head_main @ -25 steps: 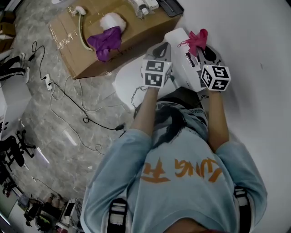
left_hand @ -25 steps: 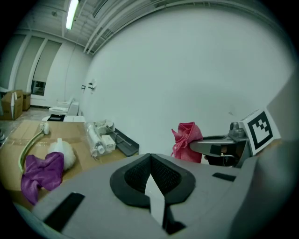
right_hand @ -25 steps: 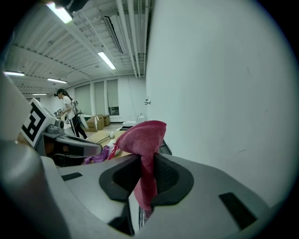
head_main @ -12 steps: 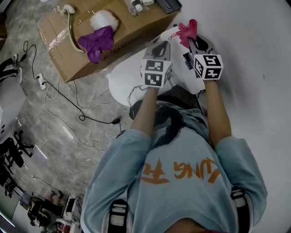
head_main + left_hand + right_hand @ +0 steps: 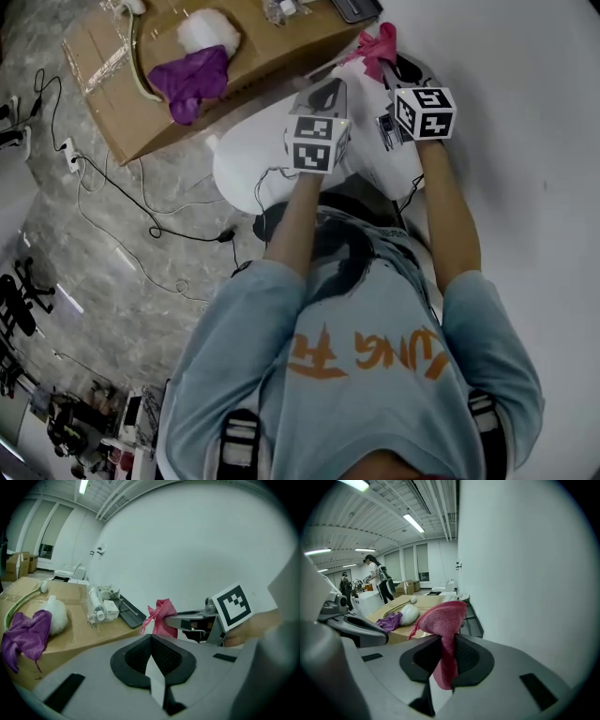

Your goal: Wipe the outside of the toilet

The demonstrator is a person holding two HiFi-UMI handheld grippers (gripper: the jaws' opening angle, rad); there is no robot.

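From above, the white toilet lies below my arms, its tank against the white wall. My right gripper is shut on a pink cloth and holds it at the tank's far end. The cloth bunches up between the jaws and hangs below them. My left gripper hovers over the toilet just left of the right one, with its black pads closed and nothing held. The left gripper view shows the right gripper with the cloth close by.
A cardboard box stands left of the toilet with a purple cloth, a white fluffy pad, a curved brush and small packets on it. Black cables trail over the marble floor. The white wall closes the right side.
Both grippers have moved farther forward over the toilet, the right one carrying the pink cloth toward the tank's far end. The head view has shifted with them.
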